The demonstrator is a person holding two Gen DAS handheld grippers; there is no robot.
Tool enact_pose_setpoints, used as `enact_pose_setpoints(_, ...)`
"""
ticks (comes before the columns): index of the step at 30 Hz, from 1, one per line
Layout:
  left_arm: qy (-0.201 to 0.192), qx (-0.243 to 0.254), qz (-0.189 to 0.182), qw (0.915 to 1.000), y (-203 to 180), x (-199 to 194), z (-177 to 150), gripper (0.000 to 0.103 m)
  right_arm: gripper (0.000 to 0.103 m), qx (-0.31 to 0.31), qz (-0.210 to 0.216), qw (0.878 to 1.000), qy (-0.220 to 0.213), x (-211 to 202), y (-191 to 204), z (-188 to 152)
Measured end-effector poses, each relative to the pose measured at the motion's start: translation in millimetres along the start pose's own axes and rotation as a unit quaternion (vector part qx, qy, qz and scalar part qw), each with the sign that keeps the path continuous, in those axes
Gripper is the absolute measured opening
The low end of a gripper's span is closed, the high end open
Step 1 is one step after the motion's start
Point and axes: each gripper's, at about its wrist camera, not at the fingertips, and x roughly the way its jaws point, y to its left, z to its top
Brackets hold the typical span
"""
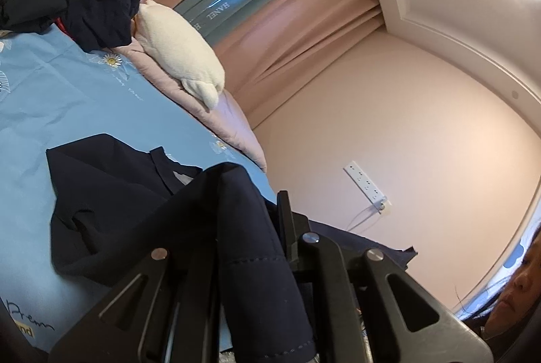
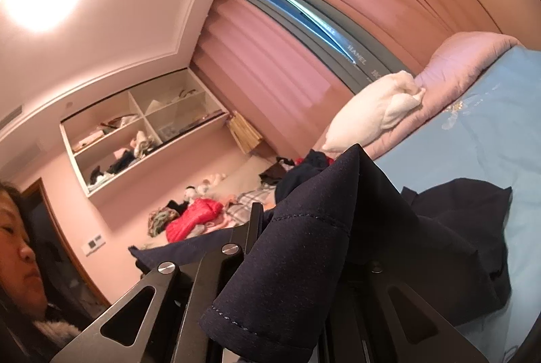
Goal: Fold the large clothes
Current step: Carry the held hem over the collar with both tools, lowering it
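Observation:
A dark navy garment (image 1: 111,194) lies partly on the light blue bedsheet (image 1: 84,99), its neckline toward the pillows. My left gripper (image 1: 250,221) is shut on its stitched hem, which drapes over the fingers. My right gripper (image 2: 304,194) is shut on another part of the same garment (image 2: 338,227); the hem hangs over the fingers and hides them. Both hold the cloth lifted above the bed, and the far part (image 2: 466,214) rests on the sheet.
A white pillow (image 1: 182,48) and pink quilt (image 1: 233,122) lie at the bed's head by pink curtains. A heap of dark clothes (image 1: 88,7) sits on the bed. A red jacket (image 2: 196,217) and more clothes lie beyond. A person's face (image 2: 17,248) is close.

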Motion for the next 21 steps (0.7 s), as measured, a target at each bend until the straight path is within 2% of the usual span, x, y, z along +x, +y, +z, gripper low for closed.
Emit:
enact_pose_setpoints(8,-0.005,-0.007,0.015,0.9998,15,19,14,0.012,0.008,0.019,-0.023,1.0,0.003,16,-20,8)
enact_pose_setpoints(21,-0.018,0.006,0.088,0.9959,40,56,29,0.012,0.008,0.038,-0.074,0.996,0.035,59,-55,20)
